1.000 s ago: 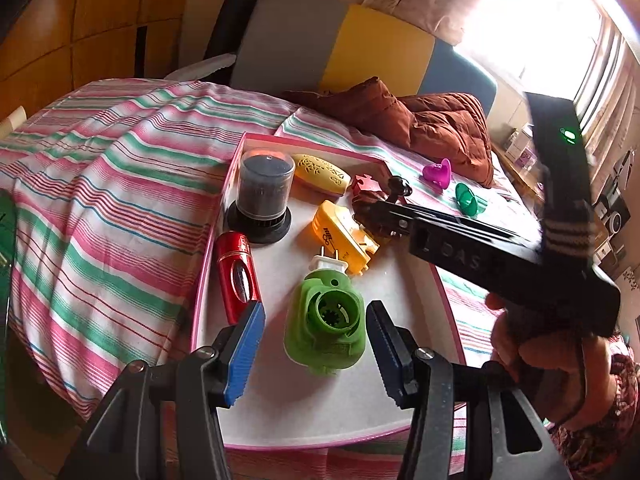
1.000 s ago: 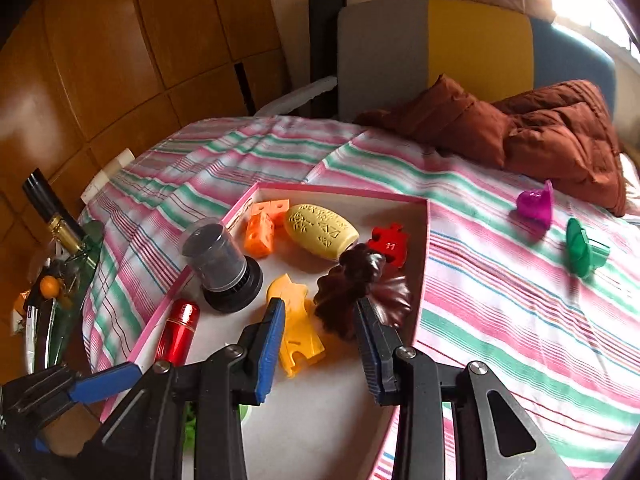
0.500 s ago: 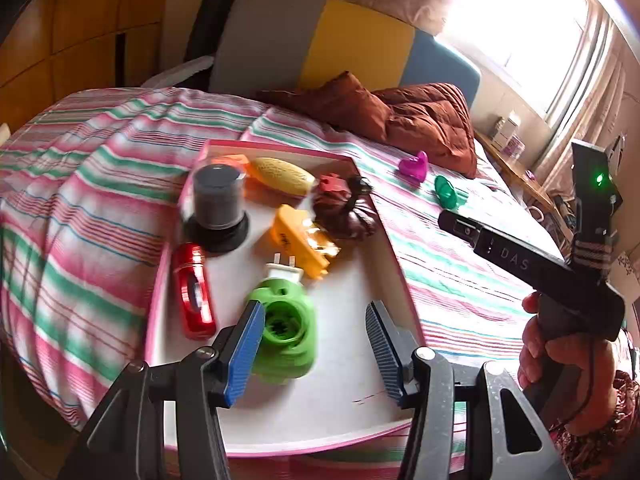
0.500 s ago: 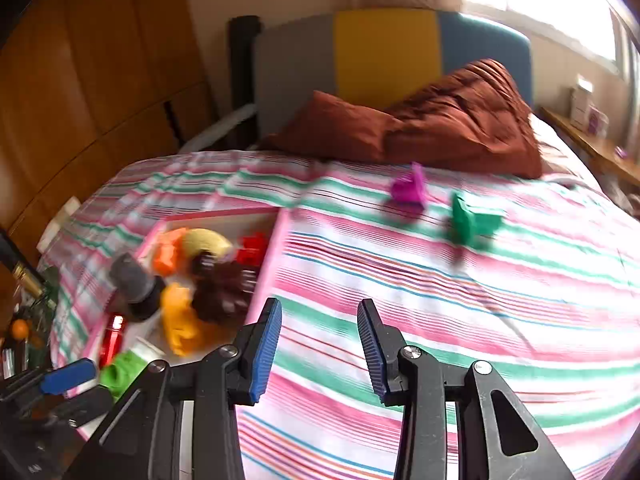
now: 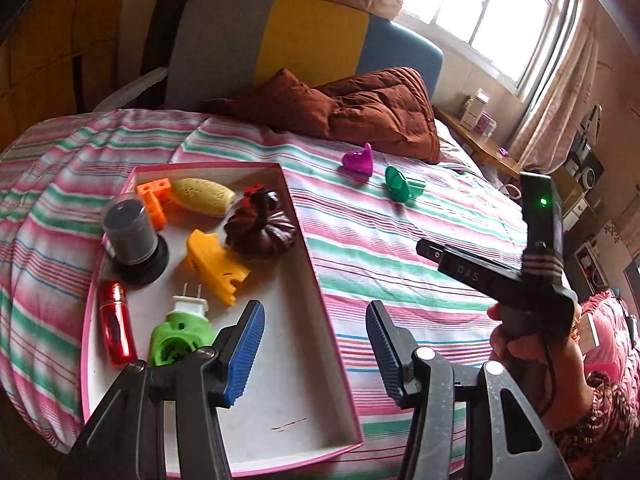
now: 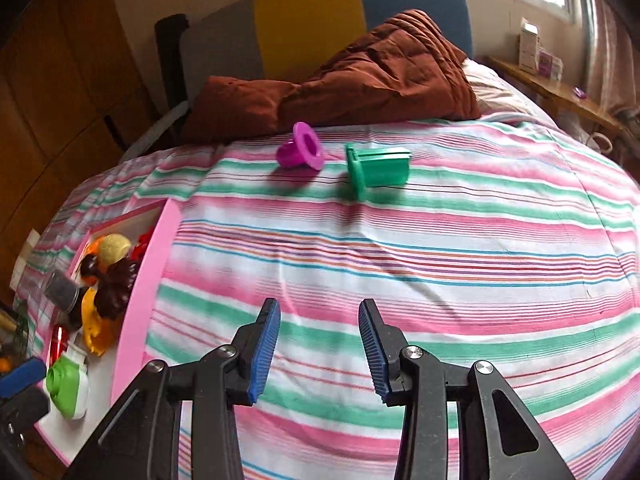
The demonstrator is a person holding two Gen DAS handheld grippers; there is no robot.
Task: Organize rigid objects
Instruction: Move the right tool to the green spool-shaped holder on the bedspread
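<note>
Two pieces lie loose on the striped bed [image 6: 400, 264]: a purple cup [image 6: 301, 153] and a green piece [image 6: 376, 169], just beside each other near the brown quilt [image 6: 360, 76]. I see the same pair from the left wrist, purple cup [image 5: 358, 160] and green piece [image 5: 402, 185], well apart from the tray [image 5: 308, 264].

I hold my right gripper [image 6: 319, 346] above bare sheet with its jaws spread and nothing between them. My left gripper [image 5: 316, 350] is likewise released and empty, hovering over the tray's right wall.

Inside the tray I count a dark jar [image 5: 130, 232] upright on a black base, an orange block [image 5: 154, 196], a yellow oval [image 5: 204, 196], a small red piece [image 5: 253, 190], a brown clip [image 5: 260, 232], a yellow piece [image 5: 216, 266], a red tube [image 5: 116, 328] along the left wall, and a green plug [image 5: 180, 332] with prongs pointing toward the headboard. The brown clip rests against the right wall and touches the red piece.

From the right wrist the tray [image 6: 148, 296] shows only its pink side wall and part of the contents.
</note>
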